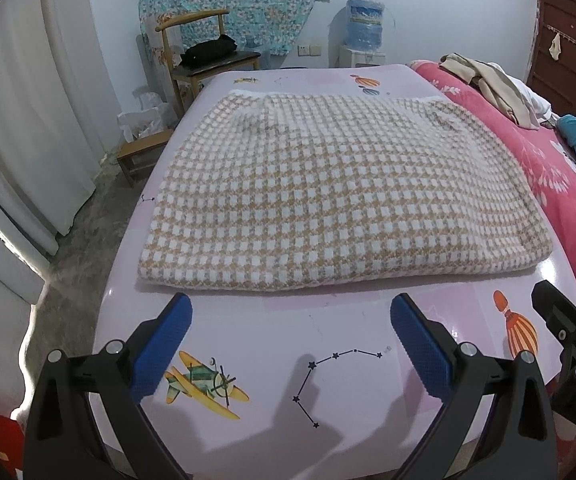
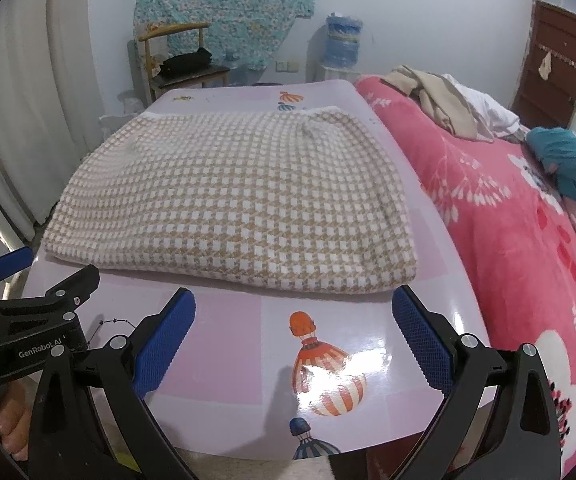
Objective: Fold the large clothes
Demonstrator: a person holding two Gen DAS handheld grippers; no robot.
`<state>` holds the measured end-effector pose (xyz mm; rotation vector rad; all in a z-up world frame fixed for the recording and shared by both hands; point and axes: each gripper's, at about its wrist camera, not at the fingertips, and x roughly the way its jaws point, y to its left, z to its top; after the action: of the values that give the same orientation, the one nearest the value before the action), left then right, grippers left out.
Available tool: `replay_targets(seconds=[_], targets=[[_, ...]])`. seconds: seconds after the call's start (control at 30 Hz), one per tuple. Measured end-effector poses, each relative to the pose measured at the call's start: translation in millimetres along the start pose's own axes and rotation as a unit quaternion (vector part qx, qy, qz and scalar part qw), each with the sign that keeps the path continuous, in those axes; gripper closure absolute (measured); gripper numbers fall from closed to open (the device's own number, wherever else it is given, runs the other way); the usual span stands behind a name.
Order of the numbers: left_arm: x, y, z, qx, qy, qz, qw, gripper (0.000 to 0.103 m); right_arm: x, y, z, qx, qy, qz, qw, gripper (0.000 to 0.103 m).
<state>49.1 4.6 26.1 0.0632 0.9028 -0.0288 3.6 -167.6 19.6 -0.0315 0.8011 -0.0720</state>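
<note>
both grippers empty, held low over the near end of the table (image 1: 272,320). left gripper (image 1: 290,310): blue pads (image 1: 164,344) spread wide apart, nothing between them, not touching the cloth. right gripper (image 2: 294,304): pads (image 2: 422,340) likewise wide apart, nothing held. the sweater (image 1: 328,196), tan and white check knit, lies folded into a flat rectangle on the pink table top, straight ahead of both sets of fingers; its near folded edge sits just beyond the fingertips in each wrist view, with a strip of bare table between. a white ribbed band shows along its far edge. in the left wrist view the sweater spans past both fingertips on either side; in the right wrist view it sits ahead and somewhat to the left of the fingers, its near right corner just ahead of the right pad. table print below the left fingers: a yellow plane (image 1: 204,386) under the left pad, a dotted star line (image 1: 328,376) between the pads. under the right gripper, a striped orange balloon (image 2: 328,372) between the pads, glare on it. to the right of both grippers, a pink flowered blanket (image 2: 528,248) with a beige garment (image 2: 440,100) and a teal cloth (image 2: 572,160) heaped on it. far ahead of the fingers: a wooden chair (image 1: 208,52) with a black bundle on the seat, a patterned cloth (image 1: 244,4) hung on the wall, a water bottle (image 1: 364,22) on a stand, a brown door (image 1: 560,52) far right.
</note>
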Motion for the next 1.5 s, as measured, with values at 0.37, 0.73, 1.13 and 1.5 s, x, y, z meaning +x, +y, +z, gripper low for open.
replay_targets(seconds=[0.37,0.73,1.13,1.5], targets=[[2.2,4.8,0.1,-0.007,0.006,-0.002,1.0000,0.005,0.5,2.0,-0.8,-0.006,0.003,0.000,1.000,0.008],[2.1,5.7,-0.4,-0.009,0.006,-0.003,0.9999,0.005,0.5,2.9,-0.8,-0.013,0.004,0.001,1.000,0.008],[1.7,6.2,-0.5,-0.010,0.005,-0.005,0.9999,0.005,1.5,4.3,-0.2,-0.014,0.004,0.001,1.000,0.008],[2.1,6.5,-0.5,-0.009,0.006,-0.006,0.9999,0.005,1.8,3.6,-0.3,-0.016,0.003,0.001,1.000,0.008]])
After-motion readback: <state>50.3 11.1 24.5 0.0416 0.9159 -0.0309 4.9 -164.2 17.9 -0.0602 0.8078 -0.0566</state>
